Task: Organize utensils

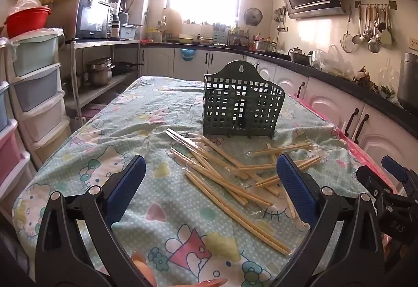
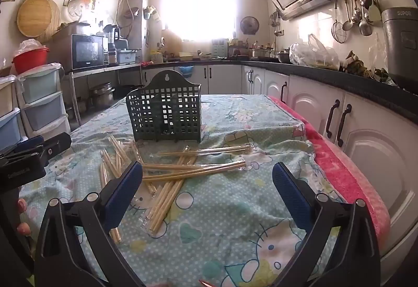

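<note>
A dark green lattice utensil holder point(image 1: 241, 103) point(image 2: 167, 109) stands upright on the table with nothing showing above its rim. In front of it lie several pairs of bamboo chopsticks point(image 1: 224, 172) point(image 2: 183, 169) in clear sleeves, scattered and crossing one another. My left gripper point(image 1: 210, 190) hangs open just short of the pile, nothing between its blue pads. My right gripper point(image 2: 207, 194) is also open over bare cloth, with the pile ahead and to its left. Each gripper shows at the edge of the other's view: the right gripper point(image 1: 392, 187), the left gripper point(image 2: 34, 153).
The table wears a pale green cartoon-print cloth point(image 1: 91, 146) with a pink padded edge point(image 2: 347, 174) on the right. White cabinets under a dark counter point(image 2: 352, 83) run along the right. Plastic drawer towers point(image 1: 34, 93) stand close on the left.
</note>
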The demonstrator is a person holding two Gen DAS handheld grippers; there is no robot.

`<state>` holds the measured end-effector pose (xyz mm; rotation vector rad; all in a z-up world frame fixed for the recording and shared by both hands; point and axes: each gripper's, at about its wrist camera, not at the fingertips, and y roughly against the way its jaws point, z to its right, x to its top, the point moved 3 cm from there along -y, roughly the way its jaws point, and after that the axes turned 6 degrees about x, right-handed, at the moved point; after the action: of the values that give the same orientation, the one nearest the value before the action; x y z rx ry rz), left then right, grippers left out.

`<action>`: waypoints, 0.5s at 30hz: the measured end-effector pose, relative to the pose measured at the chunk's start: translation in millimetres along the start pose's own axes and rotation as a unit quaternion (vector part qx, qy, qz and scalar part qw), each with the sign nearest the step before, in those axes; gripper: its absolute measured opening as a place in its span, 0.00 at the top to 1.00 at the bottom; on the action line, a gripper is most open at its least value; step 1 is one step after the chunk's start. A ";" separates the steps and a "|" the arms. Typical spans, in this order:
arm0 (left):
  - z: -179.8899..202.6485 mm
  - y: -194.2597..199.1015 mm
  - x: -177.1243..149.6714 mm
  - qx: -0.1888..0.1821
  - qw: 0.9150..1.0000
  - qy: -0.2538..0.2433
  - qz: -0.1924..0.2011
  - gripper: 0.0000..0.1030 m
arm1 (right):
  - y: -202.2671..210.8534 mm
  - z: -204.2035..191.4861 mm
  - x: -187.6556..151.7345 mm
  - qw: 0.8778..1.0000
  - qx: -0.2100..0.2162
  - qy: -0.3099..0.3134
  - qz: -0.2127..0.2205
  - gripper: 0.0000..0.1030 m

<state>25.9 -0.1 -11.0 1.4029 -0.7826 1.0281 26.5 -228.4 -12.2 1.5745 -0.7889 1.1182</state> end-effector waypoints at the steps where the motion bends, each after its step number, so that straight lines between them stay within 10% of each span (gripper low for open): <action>1: 0.1 0.4 0.0 0.000 1.000 0.000 0.000 0.10 | -0.8 -0.2 -0.2 1.000 0.001 0.001 -0.001 0.06; 15: 2.6 10.2 13.0 -0.003 1.000 -0.001 0.001 0.10 | 3.6 0.0 7.8 1.000 -0.002 0.001 0.007 0.06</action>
<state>22.0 -2.3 5.1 1.3983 -0.7891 1.0241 26.1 -229.0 -3.6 1.5663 -0.8015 1.1275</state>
